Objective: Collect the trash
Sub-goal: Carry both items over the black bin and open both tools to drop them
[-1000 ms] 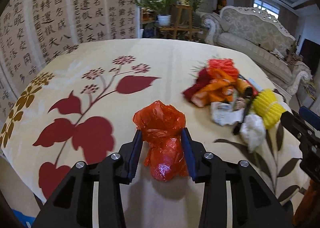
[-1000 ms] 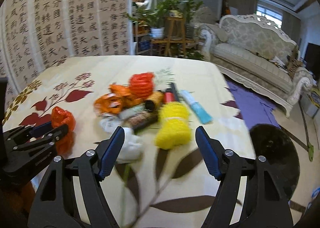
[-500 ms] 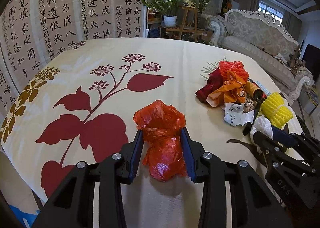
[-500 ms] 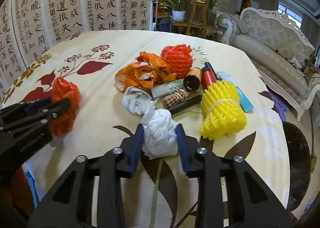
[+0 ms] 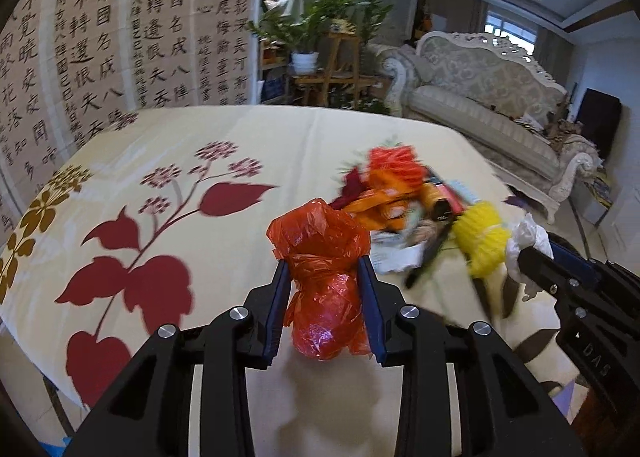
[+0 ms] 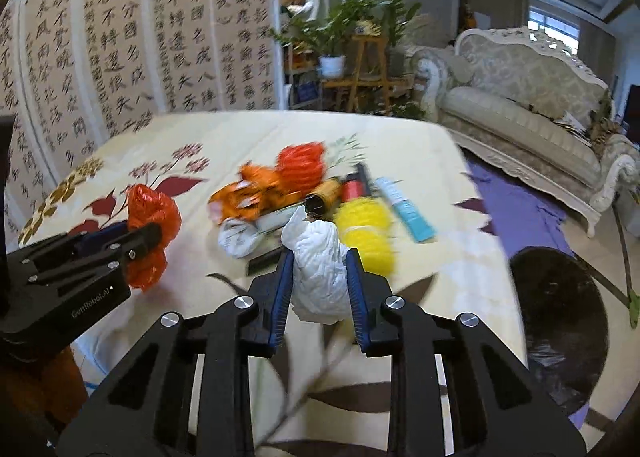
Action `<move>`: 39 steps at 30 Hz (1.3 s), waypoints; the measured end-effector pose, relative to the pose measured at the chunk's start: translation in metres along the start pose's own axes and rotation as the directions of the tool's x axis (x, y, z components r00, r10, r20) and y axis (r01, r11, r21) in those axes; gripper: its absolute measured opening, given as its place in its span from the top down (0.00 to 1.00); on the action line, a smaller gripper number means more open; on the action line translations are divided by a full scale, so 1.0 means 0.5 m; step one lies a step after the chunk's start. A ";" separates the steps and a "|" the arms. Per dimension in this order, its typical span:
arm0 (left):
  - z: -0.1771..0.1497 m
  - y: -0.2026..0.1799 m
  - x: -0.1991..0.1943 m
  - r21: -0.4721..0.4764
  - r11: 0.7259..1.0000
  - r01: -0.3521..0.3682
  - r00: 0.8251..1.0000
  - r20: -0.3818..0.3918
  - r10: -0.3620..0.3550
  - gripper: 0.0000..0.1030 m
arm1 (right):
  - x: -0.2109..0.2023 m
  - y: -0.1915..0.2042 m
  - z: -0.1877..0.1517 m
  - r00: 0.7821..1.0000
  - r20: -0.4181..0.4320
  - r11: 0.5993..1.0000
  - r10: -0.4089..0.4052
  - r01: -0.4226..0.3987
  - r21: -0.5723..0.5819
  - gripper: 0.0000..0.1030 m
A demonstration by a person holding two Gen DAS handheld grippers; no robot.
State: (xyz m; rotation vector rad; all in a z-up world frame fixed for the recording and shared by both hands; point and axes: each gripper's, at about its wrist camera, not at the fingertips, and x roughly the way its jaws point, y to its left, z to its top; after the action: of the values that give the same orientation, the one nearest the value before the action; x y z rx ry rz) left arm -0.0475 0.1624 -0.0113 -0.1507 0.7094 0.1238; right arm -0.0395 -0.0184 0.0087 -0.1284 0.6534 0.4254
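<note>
My left gripper (image 5: 324, 285) is shut on a crumpled red plastic bag (image 5: 320, 257) and holds it just above the table's near edge; the bag also shows in the right wrist view (image 6: 150, 225). My right gripper (image 6: 318, 277) is shut on a crumpled white paper wad (image 6: 320, 257), lifted off the table; the wad shows at the right in the left wrist view (image 5: 524, 241). A trash pile lies mid-table: a yellow foam net (image 6: 364, 233), an orange wrapper (image 6: 256, 197), a red-orange net (image 6: 300, 165), a white paper scrap (image 6: 238, 239).
The table carries a cream cloth with red leaves (image 5: 160, 217). A blue tube (image 6: 406, 209), a dark can (image 6: 320, 201) and a red cylinder (image 6: 352, 189) lie in the pile. A black bin bag (image 6: 560, 321) sits on the floor at the right. A sofa (image 6: 520, 105) stands behind.
My right gripper closed on the white wad a second ago and has now lifted it off the table and pulled back. My left gripper keeps the red bag and has risen slightly.
</note>
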 end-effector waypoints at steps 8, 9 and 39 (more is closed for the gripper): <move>0.024 -0.107 -0.010 0.073 0.992 0.106 0.994 0.034 -0.109 0.67 | -0.054 -0.117 -0.007 0.990 0.049 0.987 -0.135 0.130 0.094 0.75; 0.027 -0.122 -0.011 0.083 0.989 0.120 0.992 0.038 -0.124 0.67 | -0.060 -0.136 -0.009 0.986 0.053 0.982 -0.160 0.154 0.109 0.75; 0.003 -0.582 0.136 0.349 0.886 0.304 0.952 -0.077 -0.297 0.67 | -0.055 -0.534 -0.136 0.907 -0.037 0.839 -0.420 0.404 0.366 0.75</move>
State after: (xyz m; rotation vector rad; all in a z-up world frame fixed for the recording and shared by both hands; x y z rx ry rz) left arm 0.0525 -0.1186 -0.0269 0.0889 0.7101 -0.3063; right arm 0.0153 -0.2864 -0.0323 0.0972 0.6296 -0.1168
